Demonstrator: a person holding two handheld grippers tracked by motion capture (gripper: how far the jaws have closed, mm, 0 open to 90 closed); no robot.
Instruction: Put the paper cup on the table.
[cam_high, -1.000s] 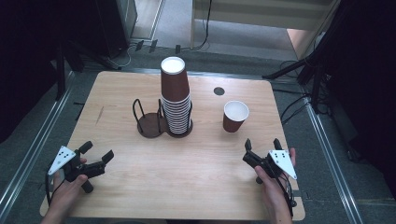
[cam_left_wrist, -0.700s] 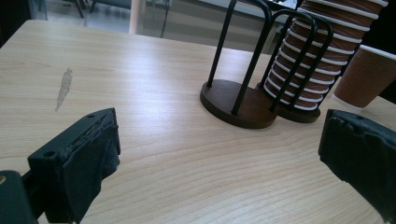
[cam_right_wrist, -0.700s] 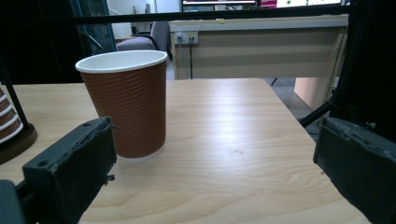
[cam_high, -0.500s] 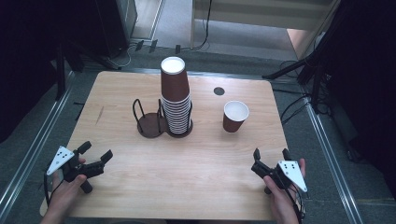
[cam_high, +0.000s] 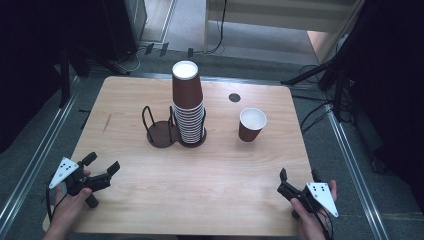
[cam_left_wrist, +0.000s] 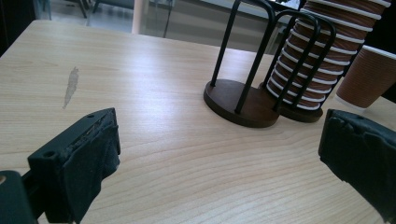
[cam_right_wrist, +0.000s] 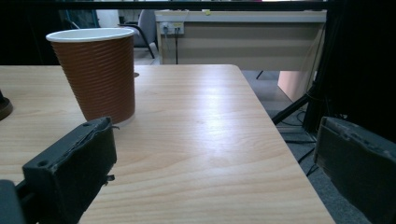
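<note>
Left gripper sits low at the near left corner, fingers spread wide apart and empty, aimed toward the far right. The left hand wraps its handle from below. Over at the near right edge, the right gripper points away, fingers likewise wide apart, right hand gripping behind.

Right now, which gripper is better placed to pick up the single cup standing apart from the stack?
Right. The right gripper is open on the single cup's side of the table, with nothing between. The left gripper sits across the table.
</note>
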